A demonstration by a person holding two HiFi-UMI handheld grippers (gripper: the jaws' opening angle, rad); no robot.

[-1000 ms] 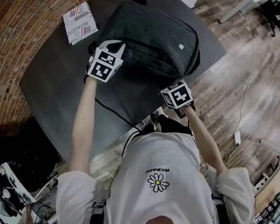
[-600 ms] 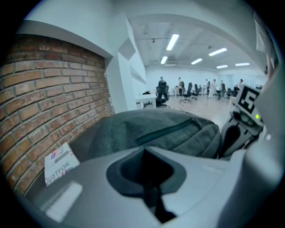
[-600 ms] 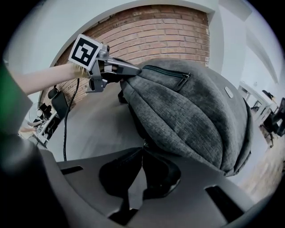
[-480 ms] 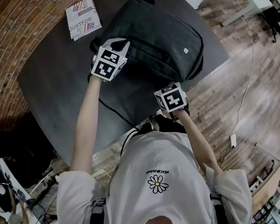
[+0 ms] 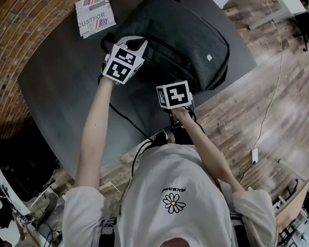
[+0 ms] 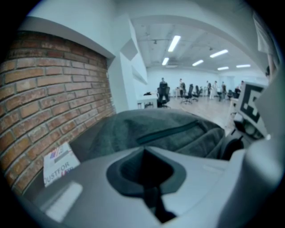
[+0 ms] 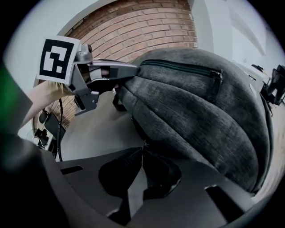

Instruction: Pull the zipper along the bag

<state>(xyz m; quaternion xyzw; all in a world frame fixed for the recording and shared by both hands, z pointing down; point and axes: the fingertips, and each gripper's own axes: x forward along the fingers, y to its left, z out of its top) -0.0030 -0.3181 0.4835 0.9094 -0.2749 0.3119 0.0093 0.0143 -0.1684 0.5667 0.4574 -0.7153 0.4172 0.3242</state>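
Right, the bag (image 5: 174,39) lay on its side on the dark table (image 5: 68,90), beside a booklet (image 5: 96,11) near the brick wall. The left gripper (image 7: 132,70) was clamped on the bag's upper corner, jaws pressed together on the fabric. That was an anchor, judging by its placing, so the soft body would not slide or bunch when the zipper was drawn. The right gripper (image 7: 141,149) sat low at the bag's near edge, angled steeply down. Its jaws were all but together, pinched on what looked like the zipper pull (image 7: 144,141), though that piece was small and dark and hard to confirm. With one end held and the other gripped at the seam, the line between them stayed taut, which is what a zipper needs to run cleanly.
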